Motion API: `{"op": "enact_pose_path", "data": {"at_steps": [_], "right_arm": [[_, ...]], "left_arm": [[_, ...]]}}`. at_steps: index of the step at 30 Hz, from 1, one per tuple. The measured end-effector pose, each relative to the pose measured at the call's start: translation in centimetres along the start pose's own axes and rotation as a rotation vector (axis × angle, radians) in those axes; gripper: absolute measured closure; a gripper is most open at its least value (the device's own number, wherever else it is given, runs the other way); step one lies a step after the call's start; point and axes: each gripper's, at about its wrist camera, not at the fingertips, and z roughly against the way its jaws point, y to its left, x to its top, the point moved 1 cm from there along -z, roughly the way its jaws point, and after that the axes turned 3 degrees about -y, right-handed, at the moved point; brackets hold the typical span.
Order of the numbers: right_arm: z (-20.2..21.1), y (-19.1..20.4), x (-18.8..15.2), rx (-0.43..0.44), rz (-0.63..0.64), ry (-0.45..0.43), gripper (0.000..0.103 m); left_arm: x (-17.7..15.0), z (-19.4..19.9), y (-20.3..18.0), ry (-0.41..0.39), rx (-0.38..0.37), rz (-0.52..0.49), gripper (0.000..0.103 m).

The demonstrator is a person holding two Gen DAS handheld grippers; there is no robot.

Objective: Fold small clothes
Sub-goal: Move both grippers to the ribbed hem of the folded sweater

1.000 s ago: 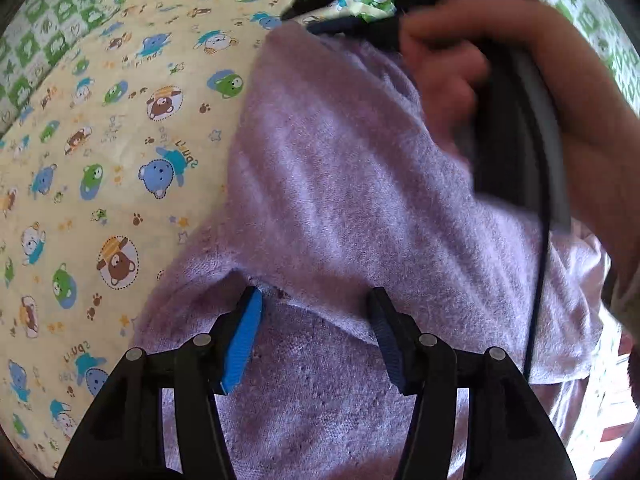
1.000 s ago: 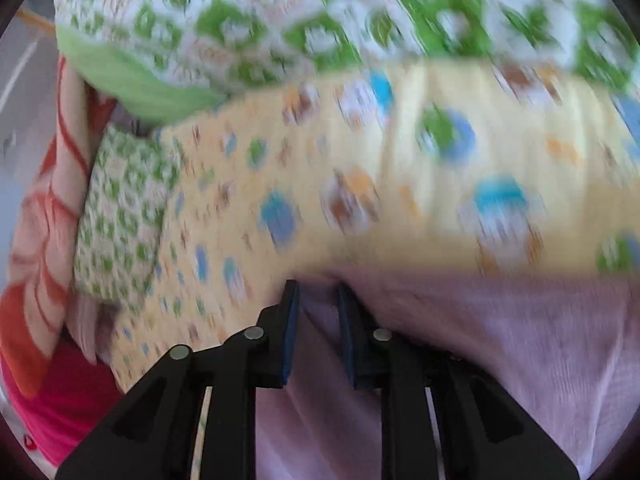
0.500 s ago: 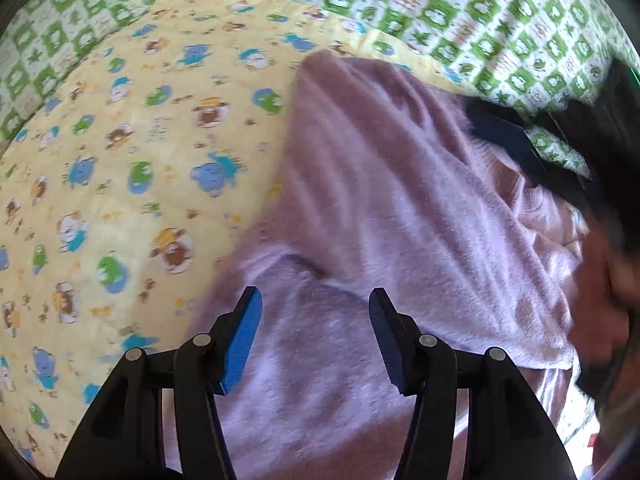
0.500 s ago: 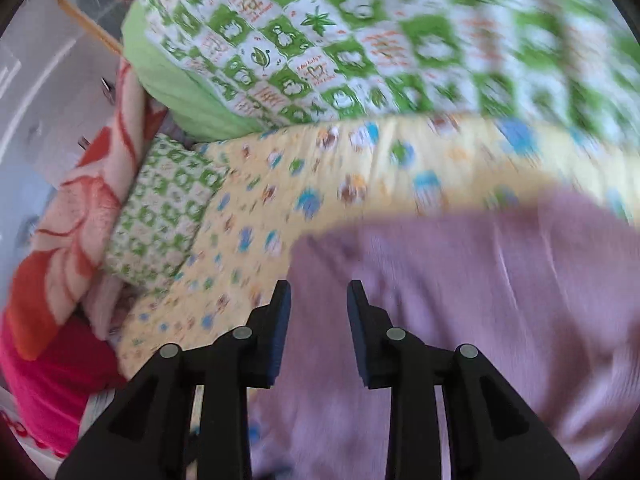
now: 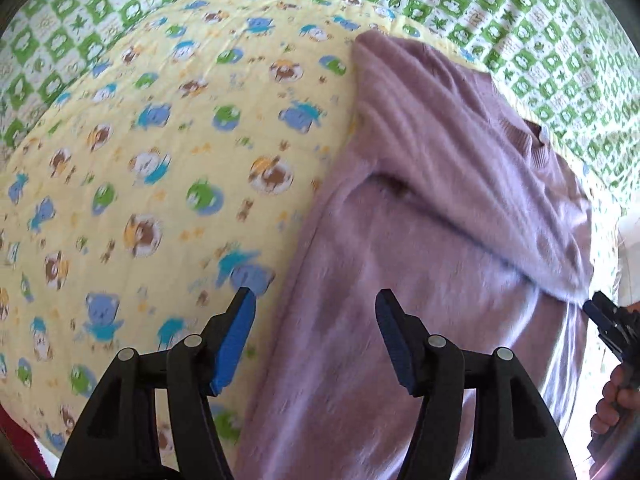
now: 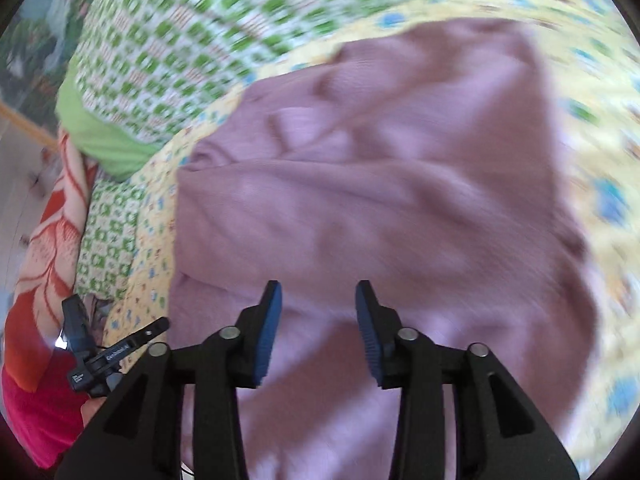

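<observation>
Left wrist view, lilac sweater [image 5: 420, 240] beneath left hand-held gripper [image 5: 316, 300], jaws just widened, gripping nothing.

A bed carries everything. Over it lies a yellow quilt [image 5: 168, 128] printed with cartoon bears and frogs. A lilac sweater [image 5: 420, 240] lies flat on the quilt, one side folded across its body. A green-checked cover [image 5: 540, 40] borders the quilt's far edge, just beside the sweater's collar.
</observation>
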Motion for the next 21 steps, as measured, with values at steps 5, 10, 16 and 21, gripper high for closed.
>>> {"op": "enact_pose_path", "data": {"at_steps": [5,10,16,21], "right_arm": [[4.0,-2.8,-3.5,-0.064,-0.055,-0.036,0.060],[7.1,-4.6,-7.0,-0.110,-0.081,-0.064,0.060],[9.6,-5.7,-10.3,-0.149,-0.087,-0.089,0.055],[11.3,-7.0,-12.9,-0.159,-0.129,-0.107,0.055]], "left_arm": [[-2.2,1.3,1.0,0.027,-0.006,-0.046,0.038],[-4.2,2.6,1.9,0.052,-0.019,-0.077,0.036],[-7.4,3.5,2.6,0.083,-0.004,-0.108,0.035],[-10.0,4.3,3.8,0.105,-0.002,-0.100,0.035]]}}
